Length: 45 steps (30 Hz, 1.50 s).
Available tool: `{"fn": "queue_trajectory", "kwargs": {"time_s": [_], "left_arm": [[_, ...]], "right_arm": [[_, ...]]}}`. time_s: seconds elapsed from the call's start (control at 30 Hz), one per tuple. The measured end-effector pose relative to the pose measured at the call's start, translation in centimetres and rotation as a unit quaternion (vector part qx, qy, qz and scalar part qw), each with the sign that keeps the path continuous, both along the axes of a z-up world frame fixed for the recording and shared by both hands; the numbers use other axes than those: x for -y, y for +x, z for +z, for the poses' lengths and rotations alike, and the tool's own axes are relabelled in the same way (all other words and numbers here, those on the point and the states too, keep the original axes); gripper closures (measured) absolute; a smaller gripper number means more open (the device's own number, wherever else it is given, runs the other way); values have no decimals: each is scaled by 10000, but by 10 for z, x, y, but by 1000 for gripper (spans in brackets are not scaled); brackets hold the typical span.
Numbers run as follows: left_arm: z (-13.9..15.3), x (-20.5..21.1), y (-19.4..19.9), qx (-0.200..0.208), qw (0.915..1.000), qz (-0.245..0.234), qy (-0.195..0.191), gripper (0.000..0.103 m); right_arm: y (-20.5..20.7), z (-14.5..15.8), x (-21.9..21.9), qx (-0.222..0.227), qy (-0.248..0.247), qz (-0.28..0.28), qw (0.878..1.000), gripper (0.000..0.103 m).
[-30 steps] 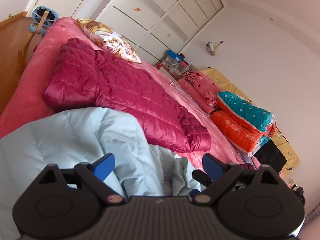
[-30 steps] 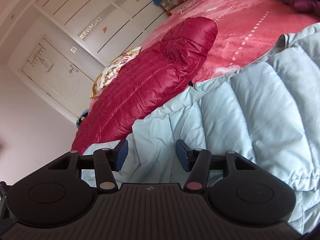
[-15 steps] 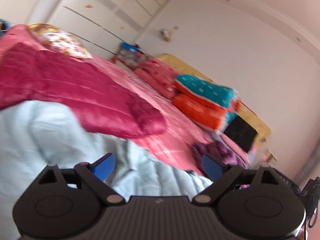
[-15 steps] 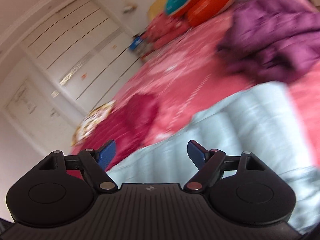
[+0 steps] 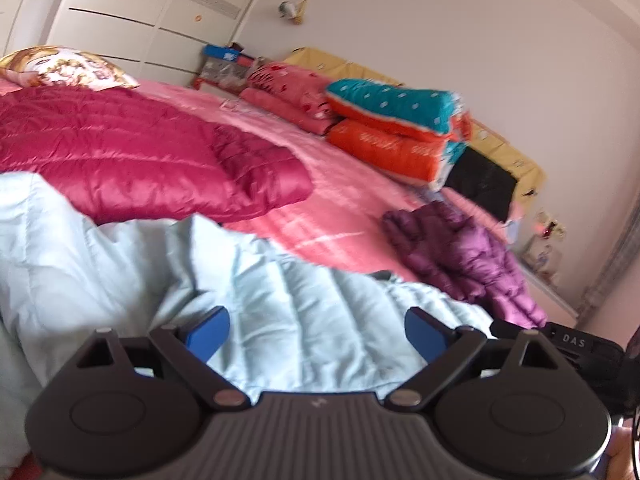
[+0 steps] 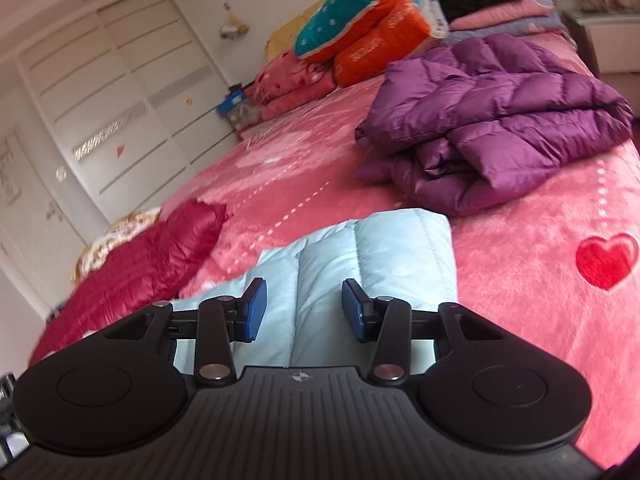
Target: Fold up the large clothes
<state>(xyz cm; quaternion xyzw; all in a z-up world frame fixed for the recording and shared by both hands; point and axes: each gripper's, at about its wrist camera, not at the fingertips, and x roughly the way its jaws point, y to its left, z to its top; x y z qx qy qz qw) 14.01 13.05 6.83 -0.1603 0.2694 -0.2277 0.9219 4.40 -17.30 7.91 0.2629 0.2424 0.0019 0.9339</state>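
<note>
A pale blue puffer jacket [image 5: 280,304] lies on the pink bed [image 5: 340,216], just ahead of both grippers; it also shows in the right wrist view [image 6: 360,256]. My left gripper [image 5: 316,332] is wide open and empty above its quilted panel. My right gripper [image 6: 304,308] is open and empty over the jacket's end near the bed [image 6: 520,300]. A crimson puffer jacket [image 5: 140,152] lies flat beyond it, also seen in the right wrist view [image 6: 132,276]. A purple puffer jacket [image 6: 492,136] lies folded farther up the bed, also in the left wrist view [image 5: 460,256].
Folded quilts in teal and orange [image 5: 400,128] and pink [image 5: 288,88] are stacked at the head of the bed. A patterned pillow [image 5: 64,68] lies by the white wardrobe [image 5: 140,20]. A nightstand [image 6: 608,40] stands beside the bed.
Both grippers have swung round toward the head of the bed, so the purple jacket and the quilts come into view. The right gripper has opened a little wider. The left stays wide open.
</note>
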Motion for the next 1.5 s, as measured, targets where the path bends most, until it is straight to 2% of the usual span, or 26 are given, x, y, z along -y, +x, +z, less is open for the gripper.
{"fn": "queue_trajectory", "kwargs": {"time_s": [0.13,0.2,0.27,0.37,0.47,0.73,0.93,1.0,1.07,1.27,1.37,1.5], "left_arm": [[-12,-5,8,-331,9992,173,159,9],[-18,-6,11,-473,9984,229,202,10],[-23,-4,11,-509,9980,239,296,10],[-28,3,9,-490,9973,223,508,10],[-34,5,8,-458,9971,230,558,9],[-44,11,5,-260,9969,283,683,8],[-33,14,-3,-105,9961,418,766,8],[-26,12,-11,-31,9962,461,734,8],[-16,8,-22,47,9966,522,640,8],[18,-20,-63,276,9939,1010,356,8],[28,-43,-86,242,9906,1321,275,8],[38,-82,-115,31,9828,1846,81,8]], "right_arm": [[19,-22,4,-563,-25,-135,9983,56],[23,-29,1,-716,-255,-143,9970,63],[26,-33,-6,-788,-584,-90,9951,63],[29,-39,-21,-798,-1223,-34,9893,62],[28,-43,-35,-726,-1739,-40,9821,61],[25,-48,-37,-542,-1821,-106,9817,60],[20,-48,-41,-434,-1841,-98,9819,49],[18,-48,-39,-366,-1774,-50,9834,15],[18,-46,-39,-325,-1727,-34,9844,1],[6,-37,-30,-248,-1395,-247,9896,0],[-8,-27,-24,-157,-1258,-485,9907,0],[-29,-15,-21,-78,-1322,-723,9886,0]]}}
